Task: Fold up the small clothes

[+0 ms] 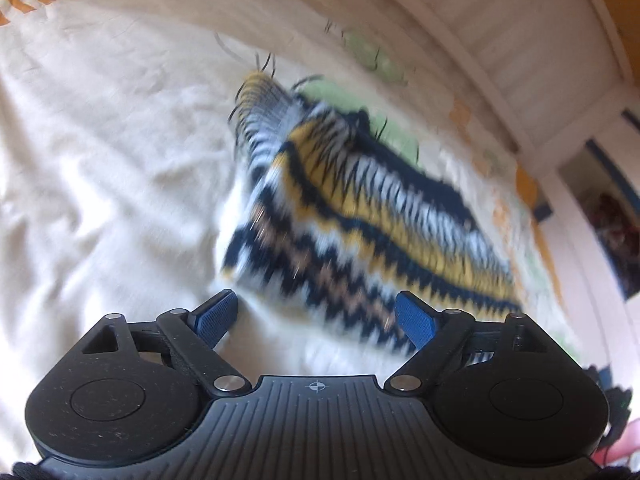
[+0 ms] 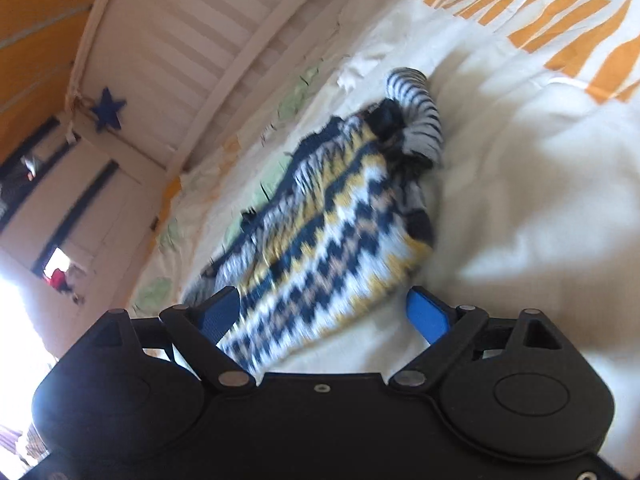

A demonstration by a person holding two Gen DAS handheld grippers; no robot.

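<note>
A small knitted sweater (image 1: 360,208) with navy, yellow, white and tan zigzag bands lies folded over on a cream bedsheet (image 1: 100,160). My left gripper (image 1: 316,300) is open, and the sweater's near corner lies between its blue pads (image 1: 218,316) without being pressed. In the right wrist view the same sweater (image 2: 340,216) runs from the gripper toward a striped sleeve (image 2: 420,112) at its far end. My right gripper (image 2: 322,294) is open too. The sweater's near edge lies between its fingers, close against the left pad (image 2: 220,312). Both views are blurred.
A white slatted bed rail (image 1: 500,40) borders the bed's far side and also shows as the rail (image 2: 192,40) in the right wrist view. Orange-patterned bedding (image 2: 560,20) lies beyond the sweater. A blue star (image 2: 107,114) hangs on the rail post. The sheet is wrinkled.
</note>
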